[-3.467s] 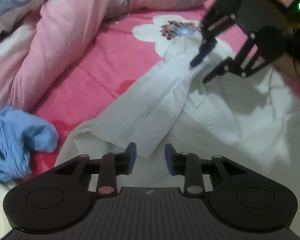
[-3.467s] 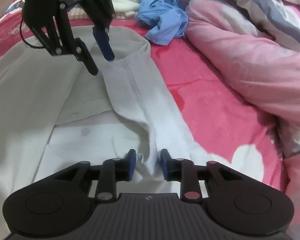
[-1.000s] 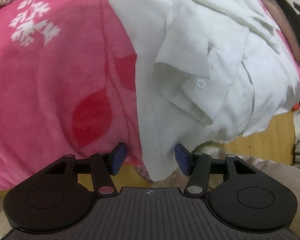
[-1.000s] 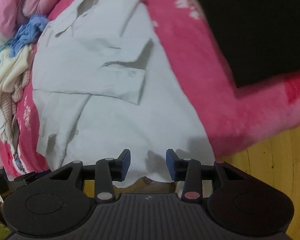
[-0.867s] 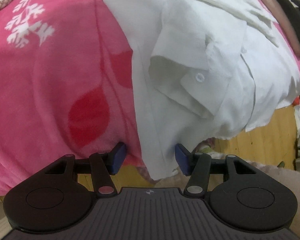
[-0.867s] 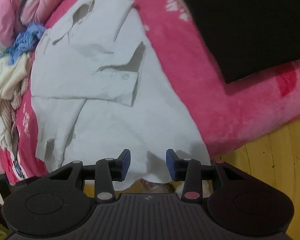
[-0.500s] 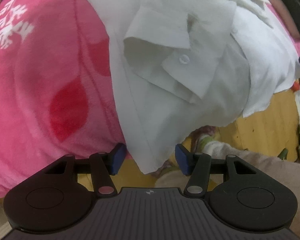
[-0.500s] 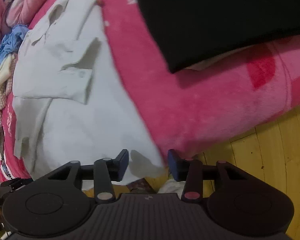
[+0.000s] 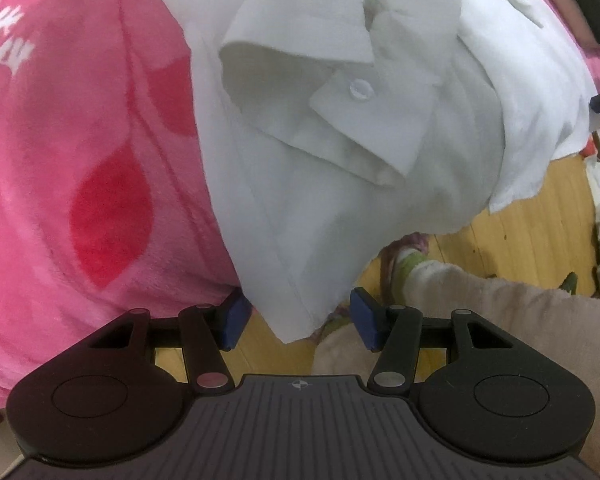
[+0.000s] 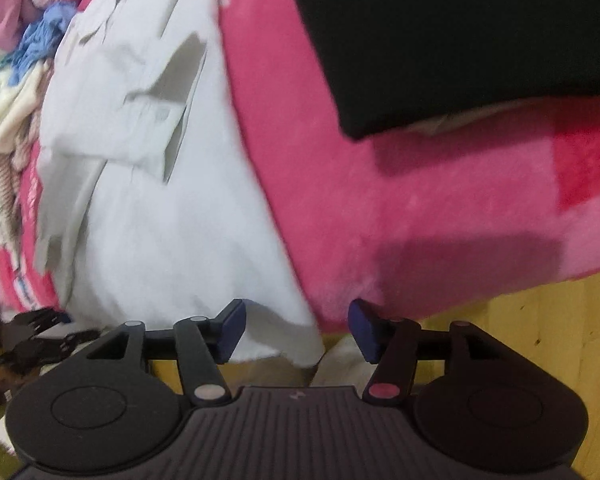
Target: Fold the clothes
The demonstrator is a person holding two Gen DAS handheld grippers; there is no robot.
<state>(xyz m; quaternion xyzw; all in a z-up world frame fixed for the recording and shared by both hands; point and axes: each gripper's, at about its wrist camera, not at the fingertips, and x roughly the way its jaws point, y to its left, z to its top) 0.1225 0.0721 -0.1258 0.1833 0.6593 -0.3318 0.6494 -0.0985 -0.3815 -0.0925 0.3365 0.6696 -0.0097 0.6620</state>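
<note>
A white shirt (image 9: pixel 340 184) lies on the pink blanket (image 9: pixel 80 140), its hem hanging over the bed's edge. One buttoned cuff (image 9: pixel 360 92) is folded onto the body. My left gripper (image 9: pixel 296 320) points down at the edge and stands open; a hem corner hangs between its blue pads (image 9: pixel 234 320), which do not press on it. In the right wrist view the other hem corner of the shirt (image 10: pixel 160 240) hangs inside my right gripper (image 10: pixel 296 328). Its jaws are opening and the pads (image 10: pixel 362 328) stay clear of the cloth.
A black cloth (image 10: pixel 460 40) covers the blanket (image 10: pixel 440 208) at the upper right. Blue and cream garments (image 10: pixel 36 44) are piled at the far left. Below the bed edge is wooden floor (image 9: pixel 520 220), where a person's leg with a green sock (image 9: pixel 412 264) stands.
Both grippers have sunk toward the bed's edge, so the shirt's hem looks larger and nearer. The right jaws have widened. The left jaws keep the same width.
</note>
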